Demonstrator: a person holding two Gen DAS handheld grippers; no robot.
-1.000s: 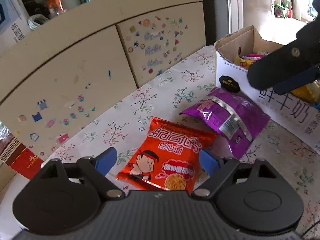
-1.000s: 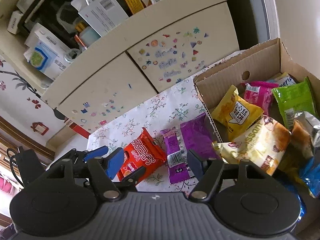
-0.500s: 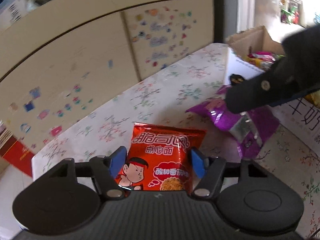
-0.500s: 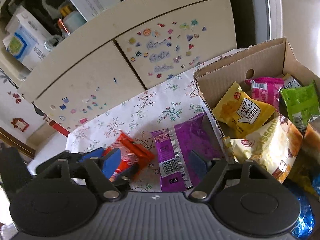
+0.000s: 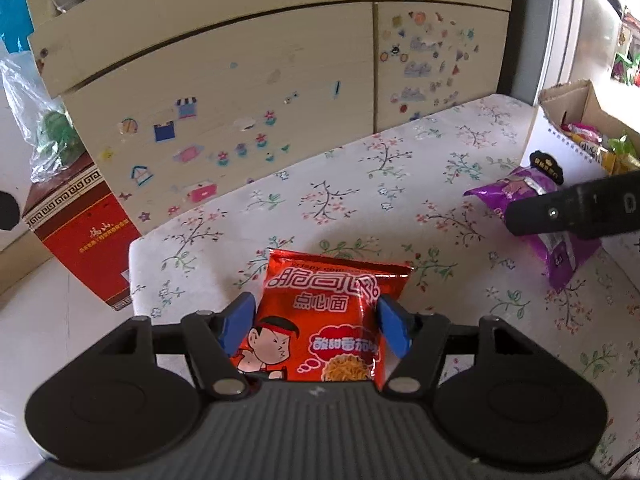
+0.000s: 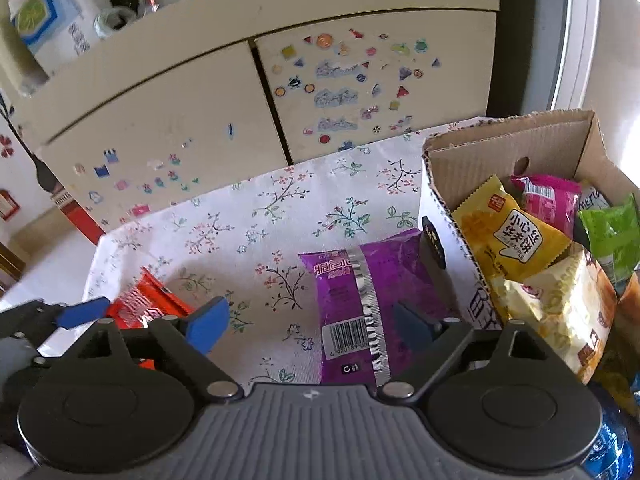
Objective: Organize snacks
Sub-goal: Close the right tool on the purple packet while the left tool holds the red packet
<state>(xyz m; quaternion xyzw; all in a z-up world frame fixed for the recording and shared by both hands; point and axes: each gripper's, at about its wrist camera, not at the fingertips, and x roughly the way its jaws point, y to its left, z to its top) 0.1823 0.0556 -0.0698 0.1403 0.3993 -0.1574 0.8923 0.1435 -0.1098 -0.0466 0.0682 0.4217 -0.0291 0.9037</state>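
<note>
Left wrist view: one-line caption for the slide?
Left gripper straddles a red noodle snack packet on the floral tablecloth.

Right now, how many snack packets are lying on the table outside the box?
2: a red packet between the left gripper's jaws, and a purple packet beside the cardboard box.

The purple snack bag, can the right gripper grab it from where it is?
Probably yes. The purple snack bag lies flat on the tablecloth right between the open fingers of the right gripper, with nothing on top. The cardboard box touching its side may crowd one finger.
</note>
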